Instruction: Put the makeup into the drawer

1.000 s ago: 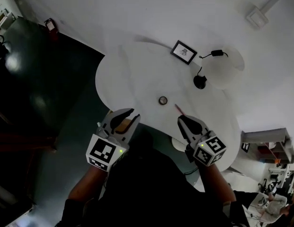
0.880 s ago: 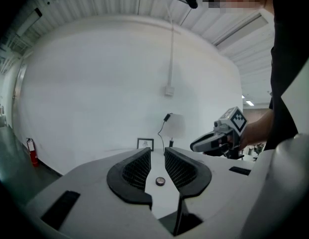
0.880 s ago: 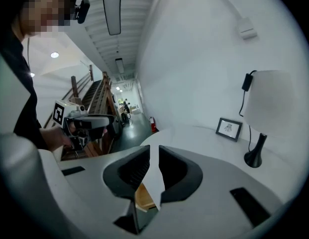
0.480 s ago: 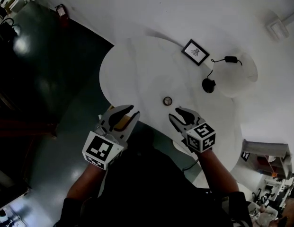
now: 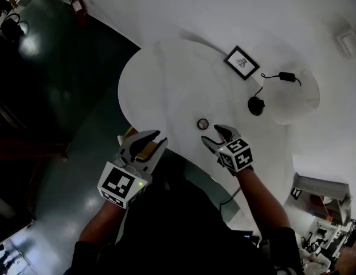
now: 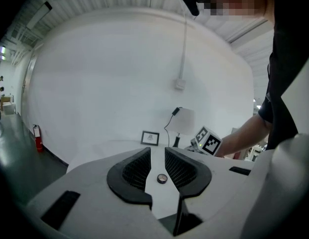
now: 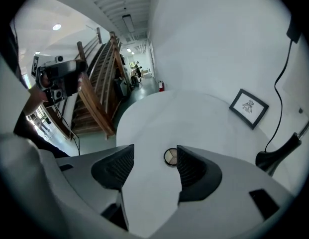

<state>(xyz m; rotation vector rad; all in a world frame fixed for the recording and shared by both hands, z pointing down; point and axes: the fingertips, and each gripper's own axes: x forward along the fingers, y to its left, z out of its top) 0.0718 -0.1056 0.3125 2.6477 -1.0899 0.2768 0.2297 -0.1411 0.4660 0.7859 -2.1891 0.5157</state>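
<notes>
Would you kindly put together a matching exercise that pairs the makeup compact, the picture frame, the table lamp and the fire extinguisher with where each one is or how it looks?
Things:
1. makeup compact
2. picture frame
3. table lamp
4. fire extinguisher

Places or looks:
A. red, on the dark floor against the wall
B. black-bordered, at the far side of the round table
C. white shade, black base, at the right of the tabletop in the head view
D. small and round, lying flat toward the tabletop's near side

Pairs: 1-D, 2-B, 3-C, 4-A
</notes>
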